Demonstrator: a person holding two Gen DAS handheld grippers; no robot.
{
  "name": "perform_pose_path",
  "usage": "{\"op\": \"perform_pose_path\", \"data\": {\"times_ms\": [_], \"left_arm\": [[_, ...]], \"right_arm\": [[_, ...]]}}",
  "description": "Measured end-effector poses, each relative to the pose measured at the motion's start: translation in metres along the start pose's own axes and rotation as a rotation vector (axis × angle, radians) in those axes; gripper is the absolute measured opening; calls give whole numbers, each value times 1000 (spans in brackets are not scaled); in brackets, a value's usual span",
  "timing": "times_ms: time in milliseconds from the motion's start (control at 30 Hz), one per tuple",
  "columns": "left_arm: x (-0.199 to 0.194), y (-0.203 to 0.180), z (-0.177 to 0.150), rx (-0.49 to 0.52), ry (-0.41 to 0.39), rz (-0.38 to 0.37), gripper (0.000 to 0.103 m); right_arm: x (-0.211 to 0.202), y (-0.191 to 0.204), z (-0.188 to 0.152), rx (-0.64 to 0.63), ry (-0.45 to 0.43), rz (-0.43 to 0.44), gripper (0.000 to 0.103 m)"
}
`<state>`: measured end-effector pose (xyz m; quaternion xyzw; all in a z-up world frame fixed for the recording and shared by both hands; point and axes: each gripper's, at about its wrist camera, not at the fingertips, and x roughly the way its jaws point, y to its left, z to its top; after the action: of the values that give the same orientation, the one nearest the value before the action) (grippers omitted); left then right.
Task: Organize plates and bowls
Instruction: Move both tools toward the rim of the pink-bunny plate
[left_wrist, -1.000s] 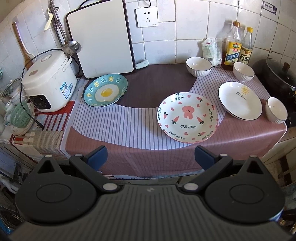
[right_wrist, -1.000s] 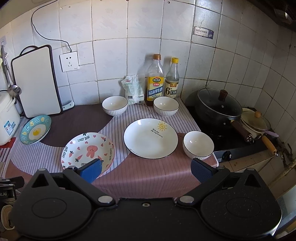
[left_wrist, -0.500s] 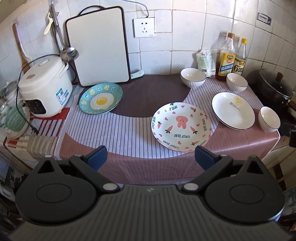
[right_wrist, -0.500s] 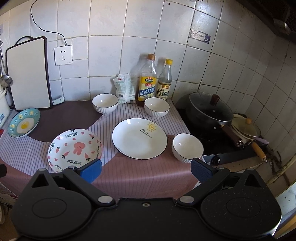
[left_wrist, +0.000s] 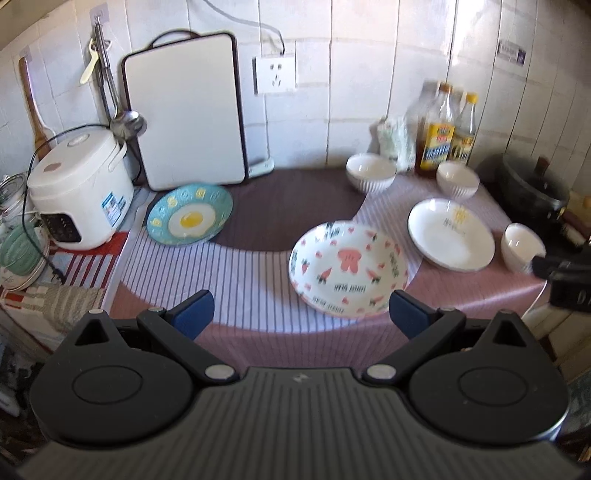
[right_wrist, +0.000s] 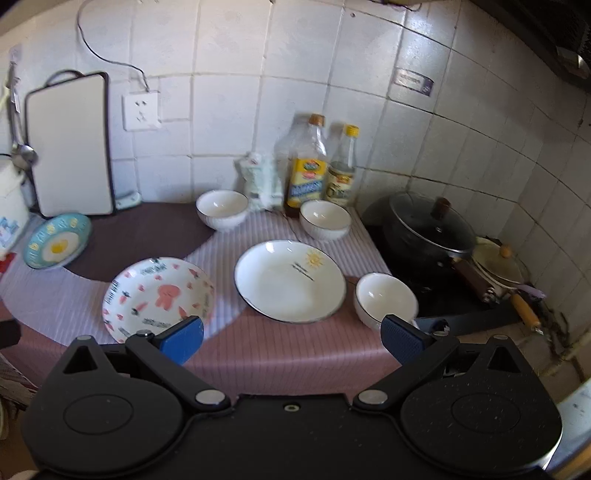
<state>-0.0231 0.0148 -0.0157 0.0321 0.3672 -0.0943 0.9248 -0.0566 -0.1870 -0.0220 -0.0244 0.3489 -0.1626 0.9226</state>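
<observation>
On the striped cloth lie a blue egg plate (left_wrist: 190, 219) (right_wrist: 57, 245), a pink rabbit plate (left_wrist: 349, 267) (right_wrist: 159, 295) and a white sun plate (left_wrist: 450, 234) (right_wrist: 290, 280). Three white bowls stand around them: back left (left_wrist: 370, 177) (right_wrist: 221, 208), back right (left_wrist: 458, 180) (right_wrist: 325, 219), and front right (left_wrist: 521, 247) (right_wrist: 386, 299). My left gripper (left_wrist: 301, 314) hangs open before the table edge, near the rabbit plate. My right gripper (right_wrist: 291, 338) is open too, in front of the sun plate. Nothing is held.
A rice cooker (left_wrist: 79, 188) and white cutting board (left_wrist: 184, 118) stand at the left back. Two bottles (right_wrist: 308, 166) and a bag are against the tiled wall. A lidded black pot (right_wrist: 430, 227) sits on the stove to the right.
Both views have pulled back and swung a little; the dishes have not moved. The right gripper's body now shows at the right edge of the left wrist view.
</observation>
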Motion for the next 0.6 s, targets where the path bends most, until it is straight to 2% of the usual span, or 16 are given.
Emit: {"op": "perform_pose_path", "data": {"times_ms": [133, 200, 267, 300, 433, 500, 533, 600], "left_arm": [[-4, 6, 6, -2, -82, -47, 102], [-2, 8, 11, -4, -93, -106, 100], [5, 12, 15, -5, -87, -132, 100], [10, 11, 16, 2, -85, -134, 100], [52, 9, 15, 59, -30, -123, 100], [80, 6, 10, 115, 4, -149, 100], [94, 1, 6, 164, 19, -129, 99], [113, -6, -4, 232, -11, -97, 98]], "right_arm": [[1, 1, -2, -11, -68, 93, 103], [5, 4, -4, -23, -126, 136, 103], [17, 9, -9, -24, -171, 171, 103], [28, 11, -11, -27, -167, 183, 103], [88, 17, -22, 11, -22, 283, 102], [110, 19, -29, 51, 15, 333, 100], [119, 21, -33, 66, 31, 361, 97], [137, 25, -38, 90, 59, 404, 96]]}}
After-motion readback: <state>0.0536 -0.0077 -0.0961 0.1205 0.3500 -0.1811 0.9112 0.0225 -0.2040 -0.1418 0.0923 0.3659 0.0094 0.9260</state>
